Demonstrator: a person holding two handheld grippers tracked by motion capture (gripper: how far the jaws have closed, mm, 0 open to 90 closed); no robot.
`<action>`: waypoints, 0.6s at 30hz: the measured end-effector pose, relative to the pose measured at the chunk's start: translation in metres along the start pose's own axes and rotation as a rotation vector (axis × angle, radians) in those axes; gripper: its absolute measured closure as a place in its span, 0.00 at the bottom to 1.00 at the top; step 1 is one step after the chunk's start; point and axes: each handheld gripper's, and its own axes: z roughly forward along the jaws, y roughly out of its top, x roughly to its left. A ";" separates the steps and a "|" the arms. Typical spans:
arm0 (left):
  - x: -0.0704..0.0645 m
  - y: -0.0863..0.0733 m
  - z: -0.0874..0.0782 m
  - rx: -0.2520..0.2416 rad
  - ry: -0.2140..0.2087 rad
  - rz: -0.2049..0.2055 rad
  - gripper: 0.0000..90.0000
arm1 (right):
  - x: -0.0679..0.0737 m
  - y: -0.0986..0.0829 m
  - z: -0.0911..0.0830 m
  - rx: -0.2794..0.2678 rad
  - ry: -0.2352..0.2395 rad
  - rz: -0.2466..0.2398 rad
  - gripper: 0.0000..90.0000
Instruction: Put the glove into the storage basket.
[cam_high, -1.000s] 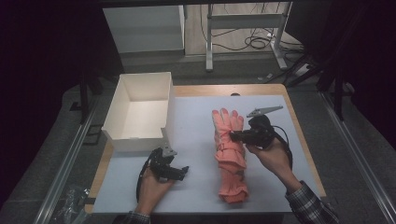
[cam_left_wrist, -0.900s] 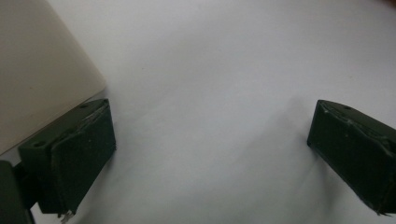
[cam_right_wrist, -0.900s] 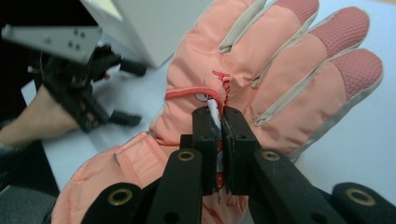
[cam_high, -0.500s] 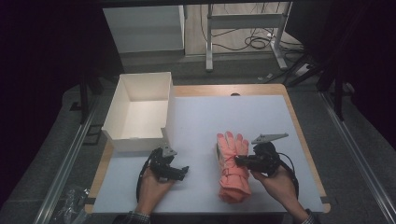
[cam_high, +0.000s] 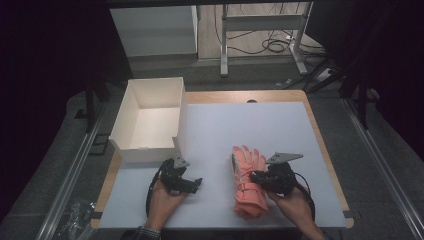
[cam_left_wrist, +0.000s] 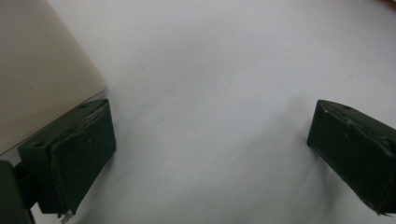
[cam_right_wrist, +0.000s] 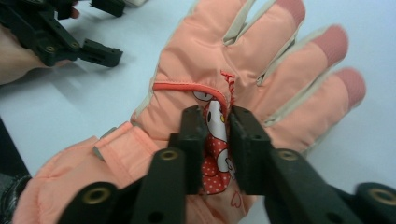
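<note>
- The glove lies near right on the table, fingers pointing far.
- The right gripper pinches a fold on its back.
- The left gripper rests spread wide, empty, beside the box.
- Likely soft, light and padded: pinch fabric deep so it won't slip.

Dim surroundings ring an evenly lit table; gripper views are soft, with blurred near jaws.

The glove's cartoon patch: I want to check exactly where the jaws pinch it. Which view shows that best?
The right gripper view: the right gripper pinches the pink glove right at the patch. The high view shows the whole glove, patch too small. The left gripper view faces bare table.
</note>
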 end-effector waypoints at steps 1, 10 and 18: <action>0.000 0.000 0.000 0.001 0.000 0.000 0.01 | 0.000 0.002 -0.003 -0.005 0.002 -0.011 0.75; 0.000 0.000 0.000 0.001 -0.001 0.000 0.01 | -0.009 0.015 -0.037 -0.078 -0.035 -0.094 0.67; 0.000 0.000 0.000 0.001 0.000 0.000 0.01 | -0.038 -0.022 -0.030 -0.053 -0.089 -0.104 0.64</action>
